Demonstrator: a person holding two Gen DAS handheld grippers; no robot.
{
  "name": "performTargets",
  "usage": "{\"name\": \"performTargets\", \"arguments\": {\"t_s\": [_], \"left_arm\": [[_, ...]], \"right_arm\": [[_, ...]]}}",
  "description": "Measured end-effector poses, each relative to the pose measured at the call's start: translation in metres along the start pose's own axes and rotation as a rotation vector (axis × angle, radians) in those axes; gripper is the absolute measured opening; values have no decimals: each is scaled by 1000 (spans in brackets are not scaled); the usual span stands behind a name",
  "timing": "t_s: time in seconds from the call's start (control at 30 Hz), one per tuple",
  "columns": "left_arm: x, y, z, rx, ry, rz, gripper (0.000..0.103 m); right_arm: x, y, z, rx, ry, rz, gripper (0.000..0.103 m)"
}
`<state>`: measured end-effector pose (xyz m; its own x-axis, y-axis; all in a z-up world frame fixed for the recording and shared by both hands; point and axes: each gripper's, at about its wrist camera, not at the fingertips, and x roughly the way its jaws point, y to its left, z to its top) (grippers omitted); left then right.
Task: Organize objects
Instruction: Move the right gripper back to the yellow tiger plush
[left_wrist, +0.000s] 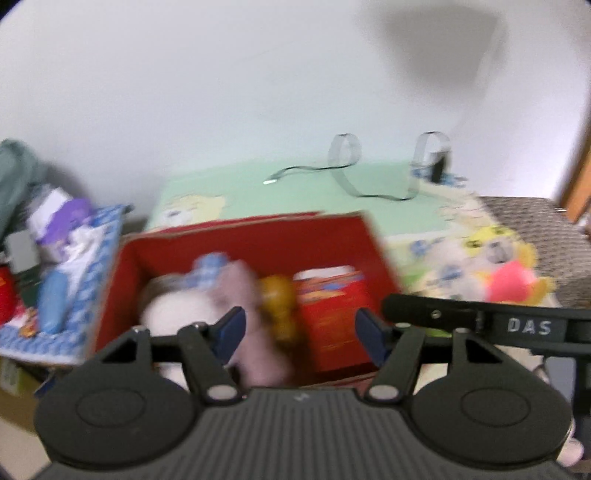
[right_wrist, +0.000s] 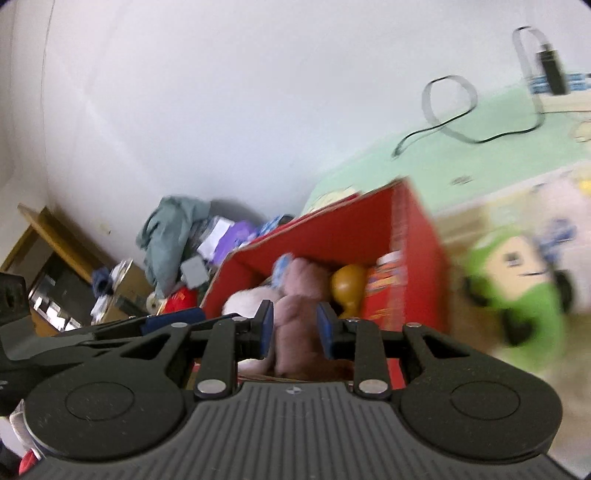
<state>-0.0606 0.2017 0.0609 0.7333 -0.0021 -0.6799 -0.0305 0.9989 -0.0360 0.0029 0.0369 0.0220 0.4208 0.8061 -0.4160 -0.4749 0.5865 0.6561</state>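
Here, largest first:
Bed (left_wrist: 295, 184): lying green behind everything, a cable looping across it.
Red box (left_wrist: 258, 236): sitting at the bed's near edge, holding a pink plush toy (right_wrist: 295, 325), a yellow gourd-shaped toy (right_wrist: 347, 288) and a red carton (left_wrist: 328, 314).
Plush toy: looking soft and light, likely squashing under pressure; best pinched at its thick middle.
Left gripper (left_wrist: 297, 330): jaws standing apart, nothing between the pads.
Right gripper (right_wrist: 294, 330): jaws narrow around the plush; contact too blurred to tell.
Right view only: showing a green toy (right_wrist: 517, 295) beside the box.
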Motion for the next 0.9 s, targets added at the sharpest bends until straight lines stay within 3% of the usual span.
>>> {"name": "performTargets", "arguments": {"t_s": [0.17, 0.4, 0.63, 0.8, 0.9], "left_arm": [[18, -61, 9, 27, 35, -137, 67], [55, -151, 12, 82, 111, -263, 70], [109, -210, 17, 30, 232, -388, 71], [148, -237, 26, -46, 295, -408, 71], [168, -246, 29, -73, 316, -380, 71]], "right_arm": [[-58, -46, 8, 49, -61, -72, 30], [-139, -120, 7, 127, -144, -233, 30], [-195, -181, 10, 232, -196, -305, 32], [-202, -214, 20, 305, -186, -289, 41], [-198, -233, 32, 357, -181, -265, 50]]}}
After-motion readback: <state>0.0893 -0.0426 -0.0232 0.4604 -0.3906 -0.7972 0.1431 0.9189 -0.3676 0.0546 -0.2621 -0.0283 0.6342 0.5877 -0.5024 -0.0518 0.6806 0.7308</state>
